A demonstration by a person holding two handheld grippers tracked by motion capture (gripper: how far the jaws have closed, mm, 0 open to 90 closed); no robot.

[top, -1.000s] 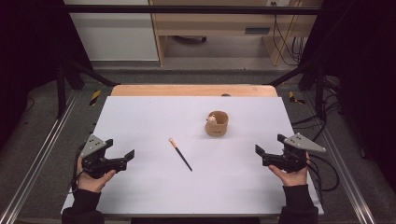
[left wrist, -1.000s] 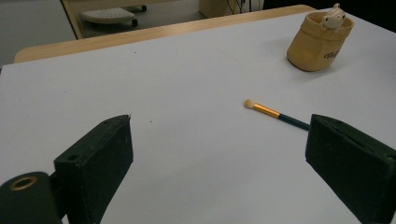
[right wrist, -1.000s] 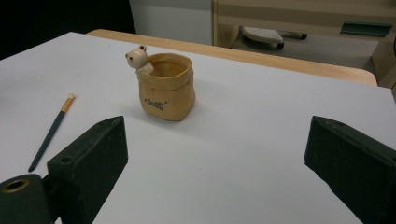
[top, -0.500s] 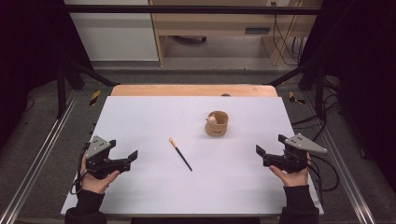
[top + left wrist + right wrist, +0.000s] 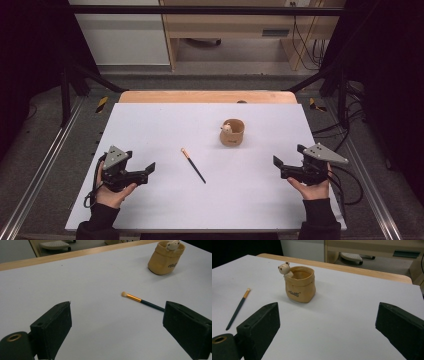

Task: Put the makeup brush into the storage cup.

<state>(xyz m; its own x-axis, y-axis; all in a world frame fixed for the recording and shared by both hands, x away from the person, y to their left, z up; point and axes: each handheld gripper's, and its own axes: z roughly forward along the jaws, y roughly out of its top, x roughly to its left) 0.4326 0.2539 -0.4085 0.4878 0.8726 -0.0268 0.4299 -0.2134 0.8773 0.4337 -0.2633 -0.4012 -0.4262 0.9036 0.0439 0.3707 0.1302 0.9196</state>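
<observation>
Counter: flat, matte white surface with a wooden strip along the far edge. One brush: thin dark handle, gold metal ferrule, pale rounded tuft. One holder: tan, soft-looking, sack-shaped, rolled rim, small bear figure at the lip, upright. Two grippers, black blocky jaws. Left gripper: jaws spread wide, holding nothing; brush lies flat ahead of it, near, not touching. Right gripper: jaws wide apart, holding nothing; holder stands ahead, apart. Brush lies between both grippers, holder beyond it.
</observation>
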